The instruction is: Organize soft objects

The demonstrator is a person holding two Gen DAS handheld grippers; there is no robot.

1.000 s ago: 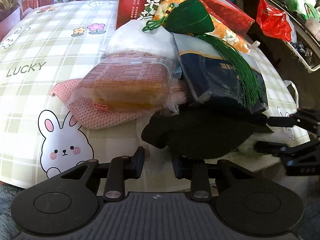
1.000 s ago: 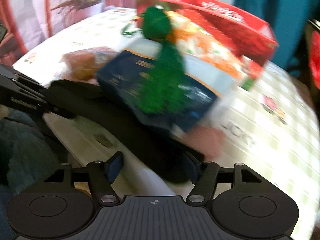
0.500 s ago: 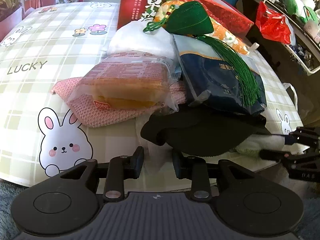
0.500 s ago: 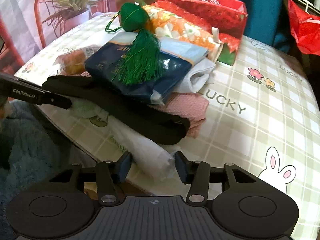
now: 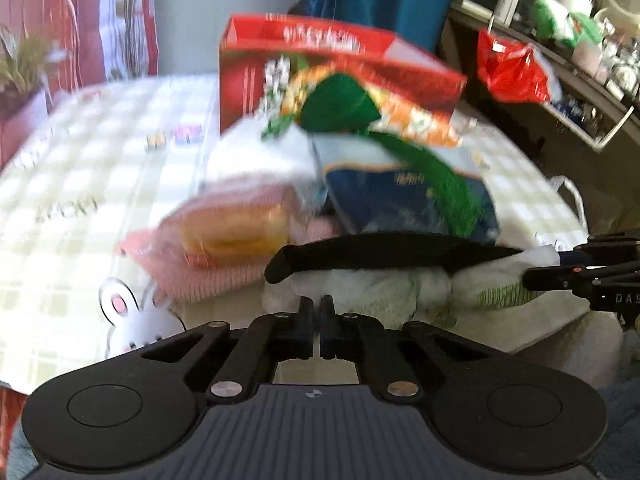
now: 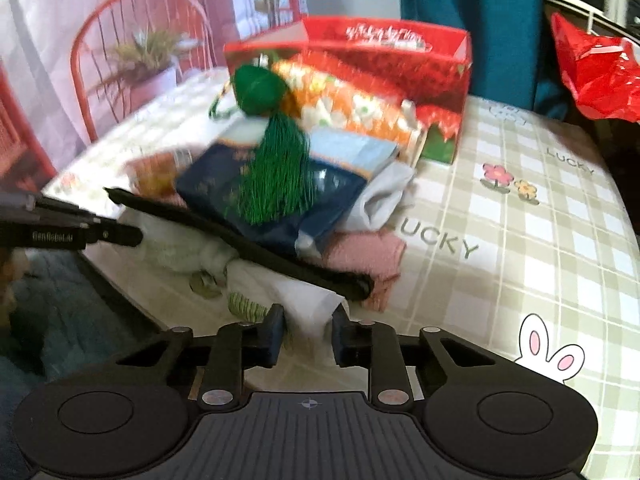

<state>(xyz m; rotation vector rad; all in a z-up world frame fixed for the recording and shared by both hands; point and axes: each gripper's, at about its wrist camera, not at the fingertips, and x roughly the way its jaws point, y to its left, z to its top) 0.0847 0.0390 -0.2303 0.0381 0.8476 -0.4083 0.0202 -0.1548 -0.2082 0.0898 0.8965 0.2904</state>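
Observation:
A pile of soft things lies on the checked tablecloth (image 6: pixel 520 240). A green tasselled ornament (image 5: pixel 340 108) tops a navy packet (image 5: pixel 400 200), beside a wrapped bread (image 5: pixel 236 232) on a pink cloth (image 5: pixel 200 276). A long black cloth (image 5: pixel 380 256) rests across a crumpled white plastic bag (image 5: pixel 380 296) at the table's near edge. My left gripper (image 5: pixel 319 320) is shut at the bag's left end. My right gripper (image 6: pixel 308 332) is closing, with the bag's (image 6: pixel 308 304) other end bunched between its pads. Each gripper shows in the other's view, the right (image 5: pixel 548 266) and the left (image 6: pixel 136 236).
A red open box (image 6: pixel 400 48) with an orange floral packet (image 6: pixel 348 108) leaning on it stands behind the pile. A red plastic bag (image 5: pixel 508 68) hangs off a cluttered shelf on the right. A red chair (image 6: pixel 120 40) and a potted plant stand beyond the table's far left.
The left jaws went from a small gap to shut. The right jaws narrowed onto the white bag. Both grippers lifted slightly, and the black cloth now lies flatter over the raised bag.

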